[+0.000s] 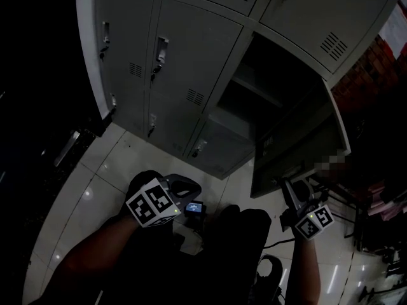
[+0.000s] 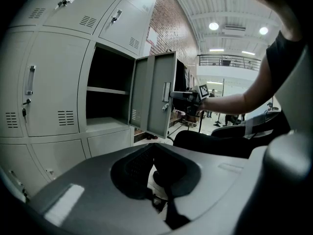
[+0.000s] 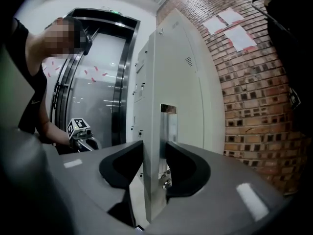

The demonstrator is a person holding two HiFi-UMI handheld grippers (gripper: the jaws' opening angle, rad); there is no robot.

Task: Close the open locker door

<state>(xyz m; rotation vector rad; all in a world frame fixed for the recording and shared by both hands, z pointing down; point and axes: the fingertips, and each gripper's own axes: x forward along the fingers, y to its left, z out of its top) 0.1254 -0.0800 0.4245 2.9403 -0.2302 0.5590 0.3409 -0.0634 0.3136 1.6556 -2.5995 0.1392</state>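
The grey locker door (image 1: 299,151) stands swung out to the right of its dark, shelved compartment (image 1: 267,88). My right gripper (image 1: 289,189) has the door's free edge by the handle plate between its jaws, and both pads touch its faces. The right gripper view shows that door (image 3: 176,106) edge-on, clamped in the right gripper (image 3: 154,163). My left gripper (image 1: 184,192) hangs low over my lap, away from the lockers, jaws together and holding nothing. From the left gripper (image 2: 152,148) I see the door (image 2: 156,94) and the right gripper (image 2: 183,96) on it.
Closed grey lockers (image 1: 184,56) surround the open one. A brick wall (image 3: 254,106) with taped papers runs behind the door. Below is a white tiled floor (image 1: 121,164), with a small lit device (image 1: 194,207) near my dark-clad legs. Cluttered furniture (image 1: 375,202) stands at the right.
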